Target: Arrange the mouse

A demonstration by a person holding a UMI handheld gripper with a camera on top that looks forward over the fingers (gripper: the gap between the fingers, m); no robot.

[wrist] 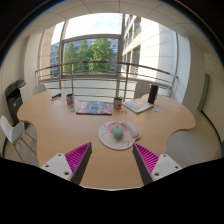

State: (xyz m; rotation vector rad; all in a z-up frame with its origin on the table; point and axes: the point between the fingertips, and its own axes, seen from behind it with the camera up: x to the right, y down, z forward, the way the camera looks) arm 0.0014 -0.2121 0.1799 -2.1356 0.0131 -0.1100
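A pale green mouse [117,130] lies on a round white-and-pink mouse mat [119,136] on the wooden table [60,125], just ahead of my fingers and between their lines. My gripper [113,160] is open and empty, held above the table short of the mat. Its pink-padded fingers [78,157] stand wide apart, with bare wood between them.
A pink-and-teal book or tray [94,107] lies farther back on the table. An open laptop [141,101] stands at the back right, with a small cup [117,102] beside it. Another cup [69,99] stands at the back left. A white chair [14,133] is at the left edge.
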